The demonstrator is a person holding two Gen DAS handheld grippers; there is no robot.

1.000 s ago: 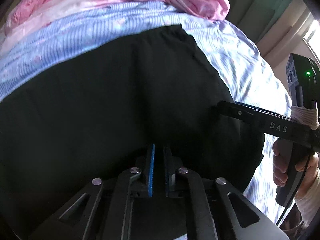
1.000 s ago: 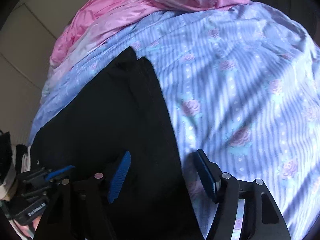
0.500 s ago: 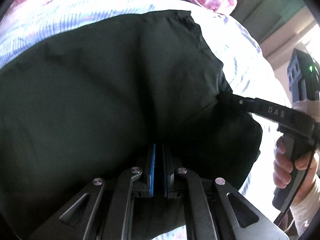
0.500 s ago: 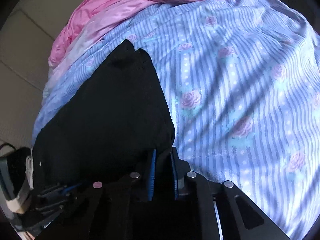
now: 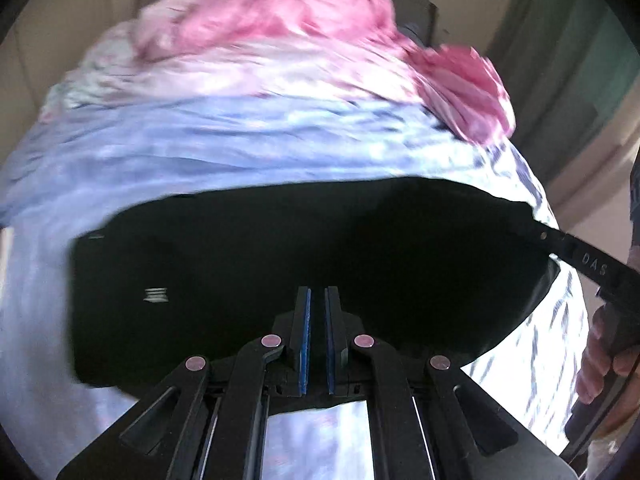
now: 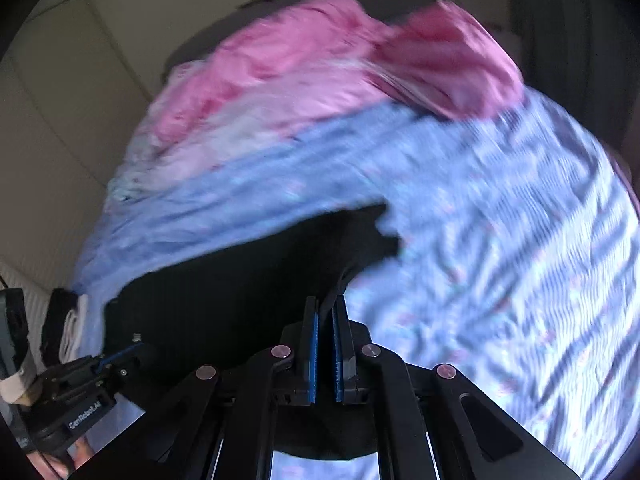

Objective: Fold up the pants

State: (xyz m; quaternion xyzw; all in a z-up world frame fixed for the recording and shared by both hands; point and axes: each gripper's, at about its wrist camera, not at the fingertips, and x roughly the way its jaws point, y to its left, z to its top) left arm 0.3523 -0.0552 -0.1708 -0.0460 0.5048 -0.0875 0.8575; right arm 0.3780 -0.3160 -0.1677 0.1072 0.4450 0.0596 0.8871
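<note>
The black pants (image 5: 280, 264) lie folded over on the blue striped bedsheet (image 5: 200, 148), and both grippers hold their near edge lifted. My left gripper (image 5: 316, 300) is shut on the pants' near edge. My right gripper (image 6: 325, 312) is shut on the pants (image 6: 240, 292) at their right end. The right gripper also shows at the right of the left wrist view (image 5: 584, 264), and the left gripper at the lower left of the right wrist view (image 6: 120, 360). Both views are blurred by motion.
A crumpled pink quilt (image 5: 300, 32) lies across the far side of the bed, also in the right wrist view (image 6: 340, 68). The flowered blue sheet (image 6: 500, 248) stretches to the right. Pale walls and a curtain (image 5: 568, 40) stand behind the bed.
The right gripper closed on the pants' right edge. Both grippers then lifted and carried the near edge, so the pants now look shorter and more bedsheet and quilt show.
</note>
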